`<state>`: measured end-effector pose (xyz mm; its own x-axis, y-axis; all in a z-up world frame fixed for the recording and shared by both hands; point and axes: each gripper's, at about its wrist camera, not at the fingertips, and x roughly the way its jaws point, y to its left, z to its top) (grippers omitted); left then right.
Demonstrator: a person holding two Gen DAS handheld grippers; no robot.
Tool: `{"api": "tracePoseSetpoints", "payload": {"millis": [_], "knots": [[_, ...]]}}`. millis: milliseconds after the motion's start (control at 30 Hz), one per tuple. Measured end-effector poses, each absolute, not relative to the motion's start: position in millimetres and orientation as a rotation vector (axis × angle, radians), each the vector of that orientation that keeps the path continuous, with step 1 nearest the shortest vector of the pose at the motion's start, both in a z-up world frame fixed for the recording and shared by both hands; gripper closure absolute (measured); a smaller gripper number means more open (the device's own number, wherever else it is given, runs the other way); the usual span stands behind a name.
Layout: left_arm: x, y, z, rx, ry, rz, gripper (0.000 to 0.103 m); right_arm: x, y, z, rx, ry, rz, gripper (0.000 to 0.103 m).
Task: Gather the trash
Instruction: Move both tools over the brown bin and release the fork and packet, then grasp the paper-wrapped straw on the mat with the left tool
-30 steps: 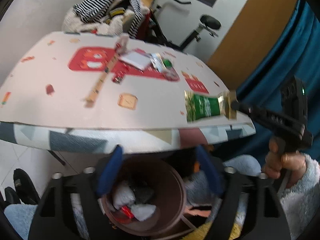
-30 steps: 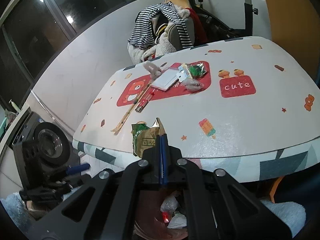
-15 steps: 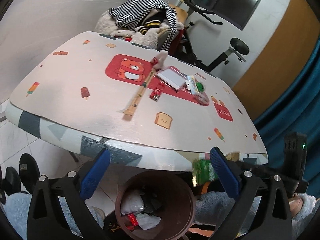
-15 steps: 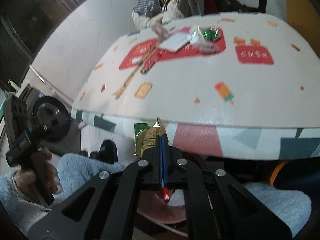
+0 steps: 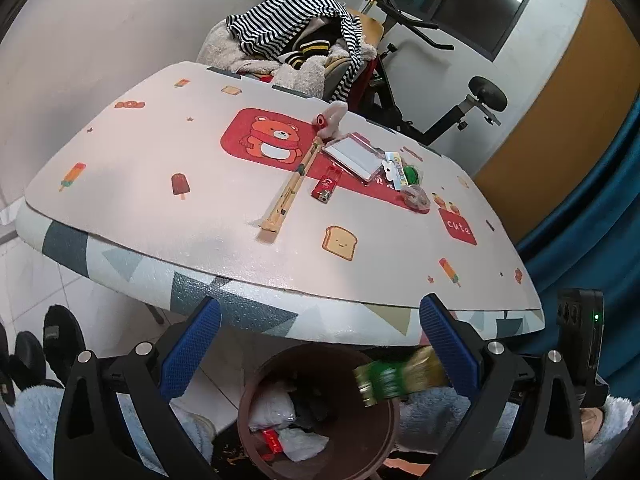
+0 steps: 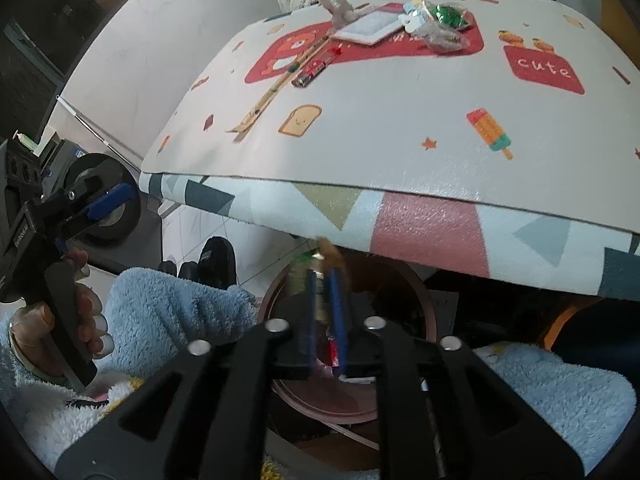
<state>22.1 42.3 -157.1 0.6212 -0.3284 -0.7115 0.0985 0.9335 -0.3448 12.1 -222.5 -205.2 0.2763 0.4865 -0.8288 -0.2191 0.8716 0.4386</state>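
A brown bin (image 5: pixel 362 436) stands on the floor under the table's front edge, with white and red trash in it. My left gripper (image 5: pixel 318 308) hangs open and wide above it, nothing between its blue pads. A green and gold wrapper (image 5: pixel 394 378), blurred, hovers over the bin's right rim. In the right wrist view the wrapper (image 6: pixel 304 270) sits between the jaws of my right gripper (image 6: pixel 323 276), which are opening over the bin (image 6: pixel 420 296); a gap shows between the pads. On the table lie a green packet (image 5: pixel 411 174) and a clear wrapper (image 5: pixel 416 197).
The table (image 5: pixel 168 216) with a cartoon cloth also carries a chopstick sleeve (image 5: pixel 290 188), a red lighter (image 5: pixel 326 189) and a white card (image 5: pixel 352 156). A chair piled with clothes (image 5: pixel 296 44) and an exercise bike (image 5: pixel 472 96) stand behind. Black shoes (image 5: pixel 60 336) lie on the floor at the left.
My right gripper sank from the table's edge to above the bin with the wrapper, and its jaws parted. My left gripper's jaws widened and its view tipped up over the table.
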Motion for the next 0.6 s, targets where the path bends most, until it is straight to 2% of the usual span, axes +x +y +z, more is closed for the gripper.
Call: {"api": "tracePoseSetpoints", "payload": {"millis": [67, 100, 133, 167, 200, 233, 600], "knots": [[23.5, 41.8, -157.8, -0.270, 0.872, -0.243, 0.006, 12.6, -221.1, -205.8, 0.250, 1.203, 0.481, 0.062], [23.8, 41.9, -157.9, -0.265, 0.871, -0.240, 0.006, 12.4, -220.9, -204.8, 0.248, 1.194, 0.475, 0.038], [24.0, 42.1, -158.1, -0.259, 0.868, -0.236, 0.006, 11.6, -220.8, -203.3, 0.245, 1.180, 0.471, 0.027], [24.3, 42.8, -158.3, -0.256, 0.865, -0.233, 0.006, 11.9, -220.5, -202.5, 0.242, 1.172, 0.470, 0.026], [24.7, 43.5, -158.6, -0.253, 0.862, -0.228, 0.006, 13.0, -221.0, -200.8, 0.235, 1.164, 0.458, 0.019], [25.2, 44.3, -158.7, -0.250, 0.860, -0.224, 0.006, 14.4, -222.3, -198.7, 0.227, 1.150, 0.434, 0.007], [49.2, 48.8, -148.5, -0.114, 0.779, -0.189, 0.006, 43.7, -253.4, -182.5, 0.255, 1.063, 0.289, 0.006]]}}
